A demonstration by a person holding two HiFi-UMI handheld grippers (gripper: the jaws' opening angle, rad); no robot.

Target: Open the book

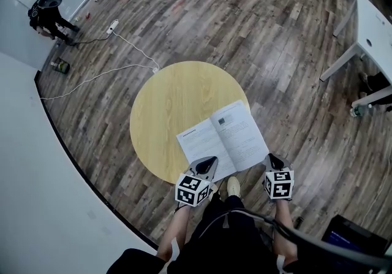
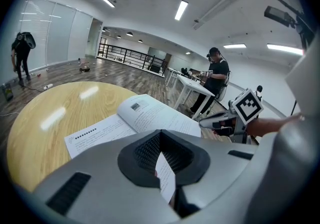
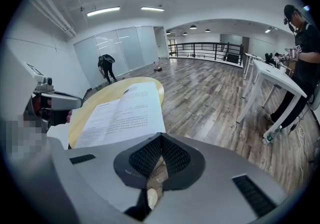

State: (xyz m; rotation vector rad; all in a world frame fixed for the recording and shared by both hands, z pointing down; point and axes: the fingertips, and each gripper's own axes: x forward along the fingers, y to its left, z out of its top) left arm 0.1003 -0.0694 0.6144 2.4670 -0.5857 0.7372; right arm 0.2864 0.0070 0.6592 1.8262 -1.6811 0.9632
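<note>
Book (image 1: pixel 223 138): lies open, pages up, on the lower right part of the round yellow surface (image 1: pixel 165 101), a little below frame centre in the head view. Its lower right corner overhangs the rim. I see the left tool (image 1: pixel 209 164) at the bottom edge of the left-hand page, tip touching the paper. The right tool (image 1: pixel 273 160) sits just beside the book's lower right corner, over the wood floor (image 1: pixel 257 27). A light shoe (image 1: pixel 233 187) shows between the two tools, lower centre.

Left gripper view: the left tool (image 2: pixel 161 154) fills the lower half of the frame. Its jaws are drawn together on a white sliver of paper, which I read as a page edge of the book (image 2: pixel 150 115). The open pages spread across mid-frame on the surface (image 2: pixel 45 113). The right tool (image 2: pixel 220 123) is at mid right, beyond the book's far edge. A person stands at a white desk (image 2: pixel 187 85) in the upper right background.

Right gripper view: the right tool (image 3: pixel 159 157) is at lower centre, jaws closed to a narrow slit with nothing gripped. Only floor and the shoe (image 3: pixel 151 198) show through the slit. The book (image 3: pixel 125 113) lies at centre left on the surface (image 3: pixel 100 95), and the left tool (image 3: pixel 55 101) is at the left edge.
</note>
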